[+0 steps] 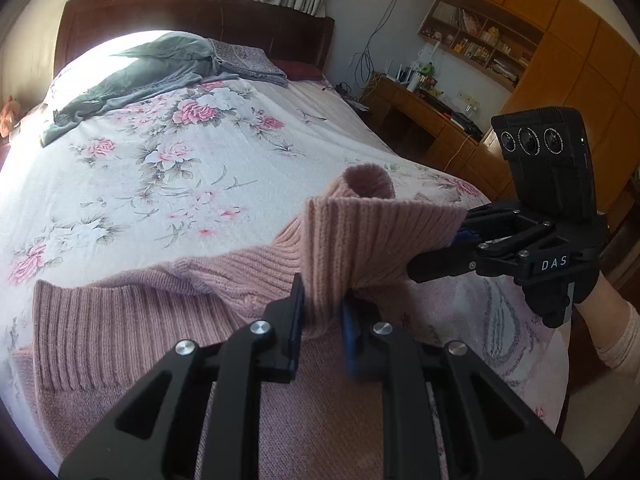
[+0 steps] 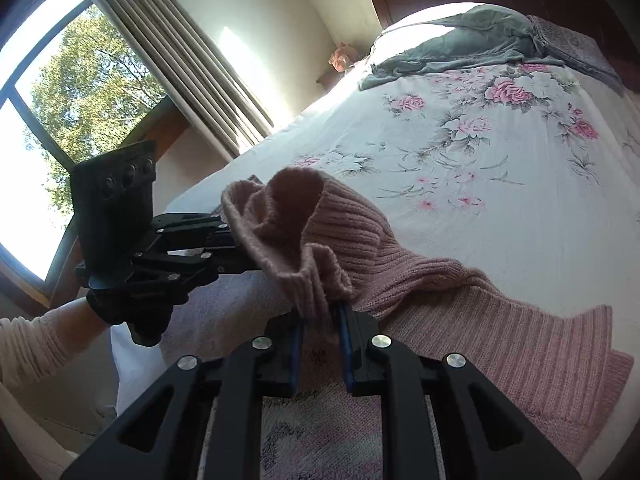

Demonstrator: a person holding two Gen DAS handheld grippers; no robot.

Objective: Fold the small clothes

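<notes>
A pink ribbed knit sweater [image 1: 160, 312] lies spread on the floral bed near its foot edge. One ribbed edge of it is lifted off the bed between both grippers. My left gripper [image 1: 322, 300] is shut on the near end of that raised edge. My right gripper [image 1: 460, 236] comes in from the right and pinches the other end. In the right wrist view the right gripper [image 2: 320, 320] clamps a bunched fold of the sweater [image 2: 480, 320], and the left gripper [image 2: 240, 248] holds the cloth from the left. The turtleneck collar [image 1: 368, 182] stands up behind the raised edge.
The bed sheet [image 1: 180, 160] stretches away to a dark headboard [image 1: 192, 12]. A grey blanket [image 1: 132, 76] lies crumpled at the head. A wooden desk [image 1: 420, 112] and shelves stand right of the bed. A window [image 2: 48, 92] with curtains is on the left side.
</notes>
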